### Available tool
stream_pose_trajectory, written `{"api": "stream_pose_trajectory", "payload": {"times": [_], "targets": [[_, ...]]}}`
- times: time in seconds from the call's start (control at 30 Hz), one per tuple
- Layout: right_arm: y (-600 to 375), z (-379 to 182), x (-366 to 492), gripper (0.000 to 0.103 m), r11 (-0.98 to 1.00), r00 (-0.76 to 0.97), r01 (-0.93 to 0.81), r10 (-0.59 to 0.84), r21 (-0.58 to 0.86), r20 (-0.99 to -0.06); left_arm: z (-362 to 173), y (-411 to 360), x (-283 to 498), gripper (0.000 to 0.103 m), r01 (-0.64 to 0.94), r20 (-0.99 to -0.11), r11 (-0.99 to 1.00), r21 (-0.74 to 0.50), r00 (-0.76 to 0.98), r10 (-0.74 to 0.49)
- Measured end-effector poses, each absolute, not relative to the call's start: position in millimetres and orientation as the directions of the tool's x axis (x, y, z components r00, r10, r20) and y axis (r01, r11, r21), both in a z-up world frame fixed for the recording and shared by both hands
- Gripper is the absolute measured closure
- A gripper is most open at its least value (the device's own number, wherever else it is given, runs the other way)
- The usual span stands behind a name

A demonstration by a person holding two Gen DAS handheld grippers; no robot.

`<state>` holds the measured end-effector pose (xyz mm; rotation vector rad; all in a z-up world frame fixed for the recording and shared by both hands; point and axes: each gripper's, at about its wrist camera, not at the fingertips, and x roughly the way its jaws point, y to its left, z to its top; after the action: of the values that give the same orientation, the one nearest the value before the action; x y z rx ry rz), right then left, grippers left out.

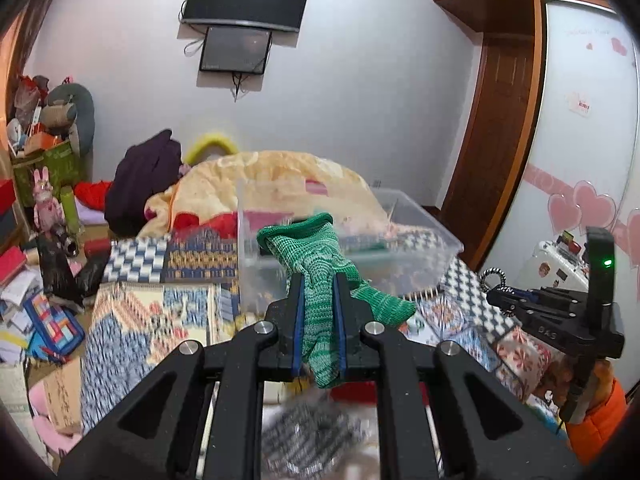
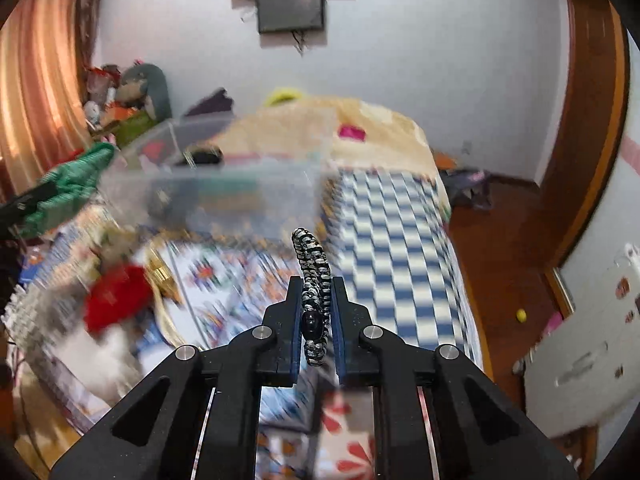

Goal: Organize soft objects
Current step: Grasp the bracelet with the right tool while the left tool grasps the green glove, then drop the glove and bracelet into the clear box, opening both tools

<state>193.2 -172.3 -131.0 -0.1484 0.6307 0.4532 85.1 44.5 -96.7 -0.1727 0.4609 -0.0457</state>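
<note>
My left gripper (image 1: 319, 280) is shut on a green knitted sock (image 1: 316, 264), held above the bed in front of a clear plastic bin (image 1: 416, 240). The sock also shows at the left of the right wrist view (image 2: 76, 176). My right gripper (image 2: 316, 282) is shut on a black and white braided band (image 2: 314, 264), held above the bed in front of the clear bin (image 2: 240, 188). The right gripper also shows at the right edge of the left wrist view (image 1: 560, 312).
The bed carries a patterned quilt (image 1: 160, 312) and a rolled beige blanket (image 1: 280, 176). A red soft item (image 2: 116, 296) and other blurred items lie on the quilt. Clutter fills the floor at left (image 1: 36, 300). A wooden door (image 1: 500, 140) stands at right.
</note>
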Motion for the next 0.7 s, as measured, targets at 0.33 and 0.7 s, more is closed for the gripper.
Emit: {"api": "stream_pose_trajectory", "payload": {"times": [0.33, 0.7], "targets": [[-122.4, -81.3, 231.4, 0.091, 0.849, 0.721, -0.525, 0.48, 0.058, -0.5, -70.4, 49.2, 143.7, 0.09, -0.005, -0.424, 0.992, -0.127, 0.904, -0.05], [-98.9, -105.1, 289.8, 0.091, 0.868, 0.671, -0.495, 0.42, 0.053, -0.612, -96.2, 43.1, 212.4, 0.09, 0.002, -0.542, 0.99, -0.138, 0.837, -0.077]]}}
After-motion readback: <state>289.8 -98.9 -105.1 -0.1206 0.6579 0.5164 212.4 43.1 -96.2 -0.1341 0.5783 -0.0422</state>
